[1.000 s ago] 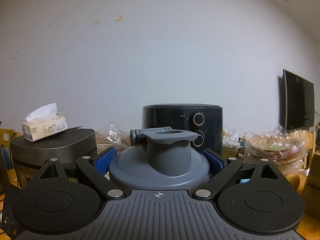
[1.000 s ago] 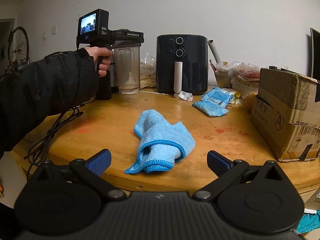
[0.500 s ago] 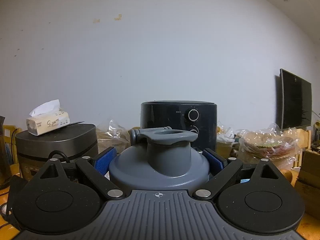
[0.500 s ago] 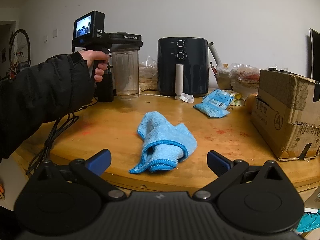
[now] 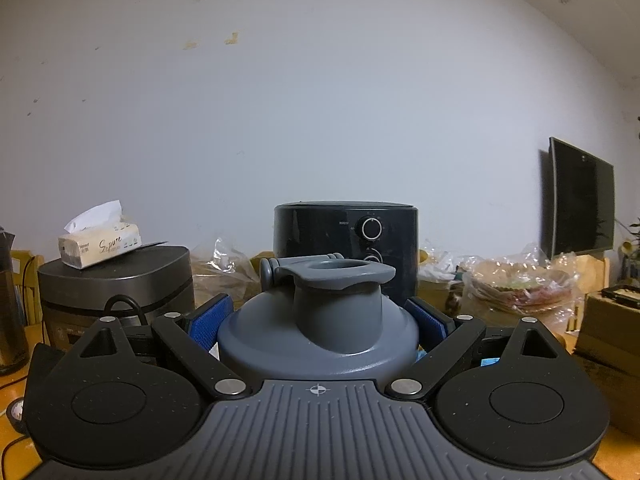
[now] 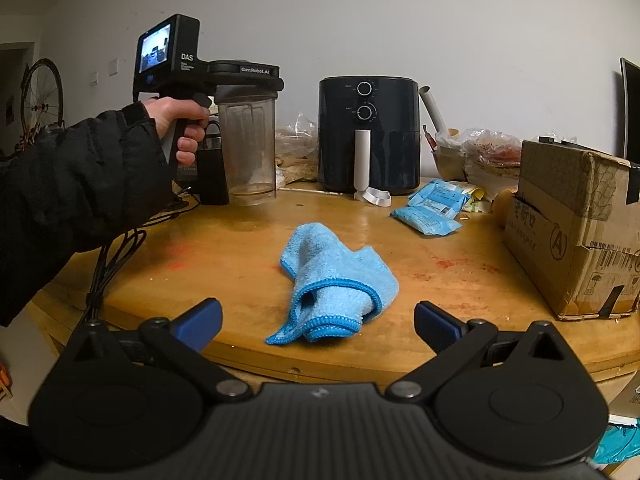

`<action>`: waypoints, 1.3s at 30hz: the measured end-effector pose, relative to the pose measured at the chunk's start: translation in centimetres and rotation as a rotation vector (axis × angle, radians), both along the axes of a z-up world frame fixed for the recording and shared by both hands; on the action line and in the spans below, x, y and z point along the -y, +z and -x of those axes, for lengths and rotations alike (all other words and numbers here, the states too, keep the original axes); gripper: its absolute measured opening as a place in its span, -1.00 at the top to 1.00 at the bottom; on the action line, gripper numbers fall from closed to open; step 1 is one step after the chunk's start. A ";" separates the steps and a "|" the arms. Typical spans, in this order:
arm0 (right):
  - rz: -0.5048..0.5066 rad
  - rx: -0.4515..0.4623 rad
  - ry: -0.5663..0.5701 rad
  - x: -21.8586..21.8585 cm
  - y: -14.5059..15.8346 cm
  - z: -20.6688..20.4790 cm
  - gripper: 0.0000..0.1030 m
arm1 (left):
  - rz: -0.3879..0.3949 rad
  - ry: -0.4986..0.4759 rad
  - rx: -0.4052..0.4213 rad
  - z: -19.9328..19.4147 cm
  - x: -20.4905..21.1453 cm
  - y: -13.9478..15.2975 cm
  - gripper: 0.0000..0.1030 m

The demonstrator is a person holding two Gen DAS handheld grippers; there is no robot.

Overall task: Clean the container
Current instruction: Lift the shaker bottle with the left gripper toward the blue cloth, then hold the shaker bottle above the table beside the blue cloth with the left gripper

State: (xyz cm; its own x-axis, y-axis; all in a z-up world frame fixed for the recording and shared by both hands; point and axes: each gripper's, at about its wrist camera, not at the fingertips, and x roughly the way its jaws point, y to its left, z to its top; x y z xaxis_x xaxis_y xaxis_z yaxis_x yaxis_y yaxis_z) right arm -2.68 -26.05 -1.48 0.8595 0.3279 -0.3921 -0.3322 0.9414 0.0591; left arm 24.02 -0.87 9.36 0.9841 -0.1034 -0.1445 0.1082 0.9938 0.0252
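Observation:
The container (image 6: pixel 247 148) is a clear plastic jug with a grey lid (image 5: pixel 318 322), held upright just above the round wooden table (image 6: pixel 224 256) at its back left. My left gripper (image 5: pixel 318 322) is shut on the lid's sides, its blue pads (image 5: pixel 210 322) pressed against it. In the right wrist view a hand (image 6: pixel 176 120) holds the left gripper (image 6: pixel 240 76). A crumpled blue cloth (image 6: pixel 334 284) lies mid-table, right in front of my right gripper (image 6: pixel 318 318), which is open and holds nothing.
A black air fryer (image 6: pixel 370 136) stands at the back, with blue packets (image 6: pixel 434 208) and bagged food (image 6: pixel 488 152) to its right. A cardboard box (image 6: pixel 576 224) fills the right edge. Cables (image 6: pixel 108 252) hang off the left. A tissue pack (image 5: pixel 100 242) rests on a grey cooker (image 5: pixel 116 284).
The left gripper has lifted the container and carried it nearer and slightly right; the appliances behind sit lower in its view. The right gripper stays open over the cloth, barely shifted.

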 end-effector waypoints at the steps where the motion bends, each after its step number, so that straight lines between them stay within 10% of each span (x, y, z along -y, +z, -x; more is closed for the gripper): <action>1: 0.000 0.000 0.000 0.0 0.0 0.0 -1.00 | 0.002 0.000 -0.001 0.3 0.0 0.0 -0.82; 39: -0.001 -0.010 0.011 0.2 -1.0 -3.1 -1.00 | -0.024 -0.078 -0.054 8.4 2.4 -0.8 -0.82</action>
